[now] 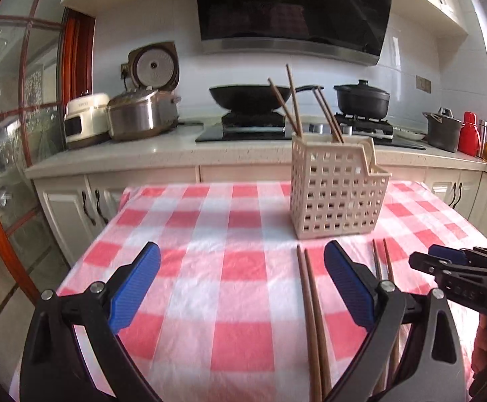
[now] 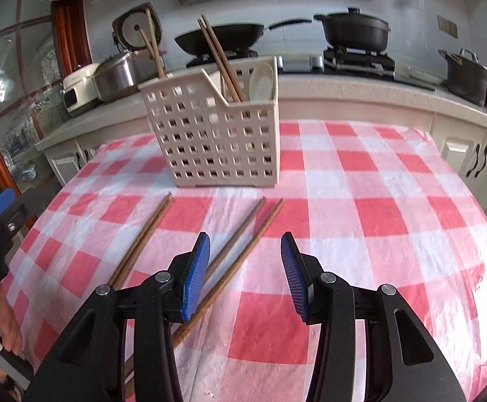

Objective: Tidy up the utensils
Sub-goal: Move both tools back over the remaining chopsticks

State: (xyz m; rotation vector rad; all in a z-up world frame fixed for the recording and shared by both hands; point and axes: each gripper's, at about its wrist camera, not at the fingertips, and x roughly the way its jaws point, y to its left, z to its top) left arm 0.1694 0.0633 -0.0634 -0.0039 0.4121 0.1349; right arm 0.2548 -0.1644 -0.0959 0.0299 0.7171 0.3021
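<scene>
Basket: a cream perforated basket [image 2: 215, 134] stands upright on the checked tablecloth [image 2: 360, 201]; two pairs of brown chopsticks [image 2: 221, 57] lean in its compartments, with a pale round utensil, perhaps a spoon, at one end
Loose pairs: two pairs still lie flat on the cloth in front of the basket; the left pair [image 1: 312, 318] lies with its sticks touching side by side; the right pair [image 2: 243, 244] has its sticks slightly fanned apart
Left gripper: the left gripper [image 1: 243, 288] has its jaws spread wide and empty; the left pair runs between the blue pads, nearer the right-hand one, with no pad touching it
Right gripper: the right gripper [image 2: 245, 276] has its jaws partly spread and holds nothing; the right pair passes under its left pad and lies off to one side rather than centred
Handling, as a judgement: the sticks look light, stiff and smooth; thin and low on soft cloth, they will likely roll or scissor apart if pinched off-centre
Where to hold: likely about mid-length, across both sticks at once, so the pair lifts level; a grip near one end would let the far tips droop
Risk: a pad may snag the loose cloth; a stray stick could nudge the light basket
</scene>
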